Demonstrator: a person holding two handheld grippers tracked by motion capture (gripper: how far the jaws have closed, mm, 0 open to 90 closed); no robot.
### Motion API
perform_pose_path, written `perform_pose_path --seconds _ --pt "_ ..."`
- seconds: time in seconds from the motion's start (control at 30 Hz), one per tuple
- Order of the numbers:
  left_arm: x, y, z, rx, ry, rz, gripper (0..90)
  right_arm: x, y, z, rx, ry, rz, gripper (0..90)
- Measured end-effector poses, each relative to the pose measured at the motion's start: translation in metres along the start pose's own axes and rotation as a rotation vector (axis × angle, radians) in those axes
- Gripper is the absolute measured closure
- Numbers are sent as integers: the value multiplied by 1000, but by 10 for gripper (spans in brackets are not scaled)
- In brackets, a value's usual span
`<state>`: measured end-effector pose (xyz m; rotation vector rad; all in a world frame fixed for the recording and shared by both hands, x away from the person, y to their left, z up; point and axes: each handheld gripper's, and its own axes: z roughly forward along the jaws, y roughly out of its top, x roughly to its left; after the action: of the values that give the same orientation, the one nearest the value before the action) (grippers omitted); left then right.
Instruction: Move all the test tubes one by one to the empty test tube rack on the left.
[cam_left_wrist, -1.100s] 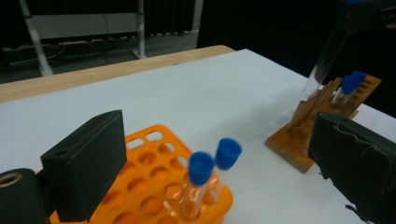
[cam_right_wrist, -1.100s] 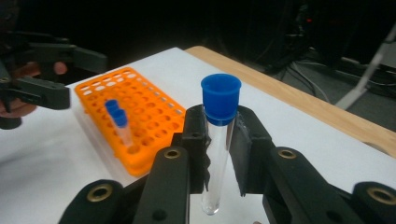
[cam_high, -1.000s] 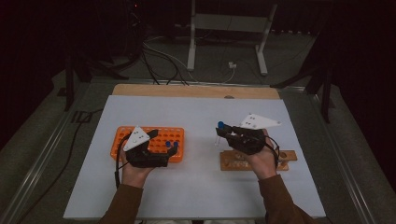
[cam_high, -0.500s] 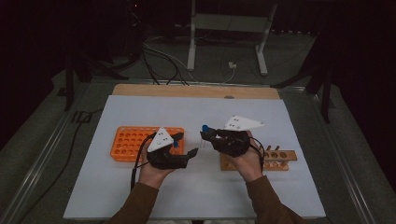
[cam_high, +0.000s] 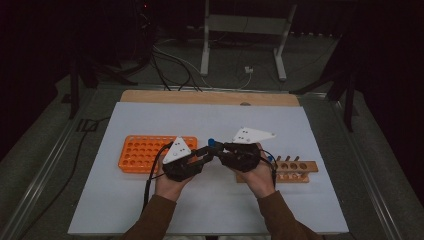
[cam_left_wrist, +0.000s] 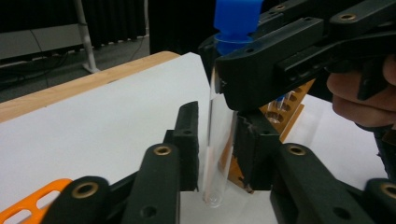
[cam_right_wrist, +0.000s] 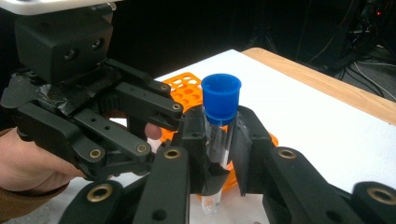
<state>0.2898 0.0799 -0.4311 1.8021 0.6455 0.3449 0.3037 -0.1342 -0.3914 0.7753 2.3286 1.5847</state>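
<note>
Above the white surface (cam_high: 150, 200), between the orange rack (cam_high: 142, 152) and the wooden rack (cam_high: 295, 167), the right tongs (cam_right_wrist: 219, 140) were clamped on an upright blue-capped test tube (cam_right_wrist: 218, 135) (clear glass) while the left tongs (cam_left_wrist: 217, 140) stood slightly parted around its lower part.

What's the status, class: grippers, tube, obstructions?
Right gripper shut on capped test tube. Left gripper open around tube's lower part. Nothing in the way.
</note>
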Motion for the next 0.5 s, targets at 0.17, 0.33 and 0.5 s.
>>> perform_pose_path --seconds 0.17,0.33,0.5 --pt "-1 0 0 4 1 13 778 0 -1 1 5 6 -2 764" --pt "1 0 -2 11 19 2 778 -2 -2 -4 -12 -27 -3 631" --pt "9 -2 -9 8 53 -23 778 -9 -4 -15 -39 -40 8 461"
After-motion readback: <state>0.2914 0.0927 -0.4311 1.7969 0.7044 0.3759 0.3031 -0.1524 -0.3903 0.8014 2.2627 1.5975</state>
